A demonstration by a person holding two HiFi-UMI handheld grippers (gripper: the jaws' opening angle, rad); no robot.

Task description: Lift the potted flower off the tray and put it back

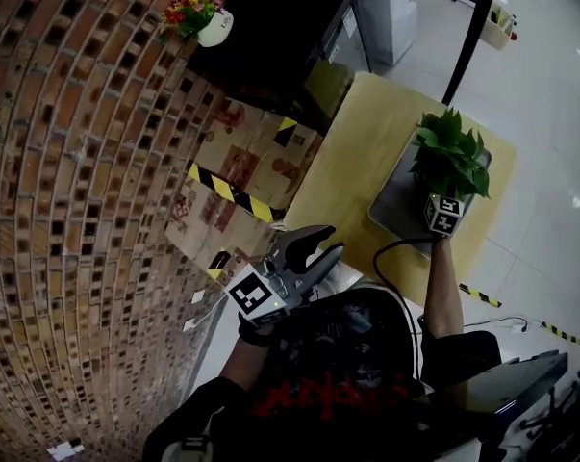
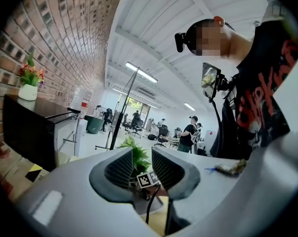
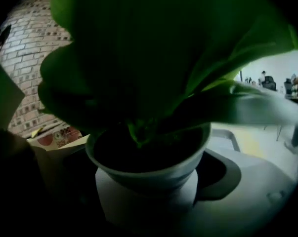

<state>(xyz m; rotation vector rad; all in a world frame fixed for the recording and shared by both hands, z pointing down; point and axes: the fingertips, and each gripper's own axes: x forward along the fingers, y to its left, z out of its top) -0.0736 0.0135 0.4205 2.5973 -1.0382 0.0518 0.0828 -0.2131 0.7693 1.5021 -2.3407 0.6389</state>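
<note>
While your left gripper (image 1: 324, 243) hangs in close to your body, off the near edge of the pale yellow wooden table (image 1: 352, 157), your right gripper (image 1: 443, 206) is reached out across it. It's tucked right in under the leaves of the potted plant (image 1: 450, 152), a bushy green leafy thing in a round white pot (image 3: 146, 179).

The right gripper view is pretty dark, but you can see the pot sitting between the jaws. The right-hand jaw is up against the pot's side and the other one is lost in shadow, so I'd call it closed on the pot.

The potted plant is over the flat grey rectangular tray (image 1: 390, 205), which lies on the table. Honestly can't tell from any view whether the pot's base is touching the tray or a bit off it.

Your left gripper has its jaws wide apart with nothing in them. Through the gap in the left gripper view you just get the plant's leaves and the right gripper's marker cube (image 2: 148, 179), well away.

Other stuff around: a black cabinet (image 1: 270, 37) stands against the brick wall (image 1: 68, 210), with a small white pot of red and yellow flowers (image 1: 198, 15) on top. A printed cardboard box with yellow-and-black striped tape (image 1: 241, 176) sits between the cabinet and the table.
</note>
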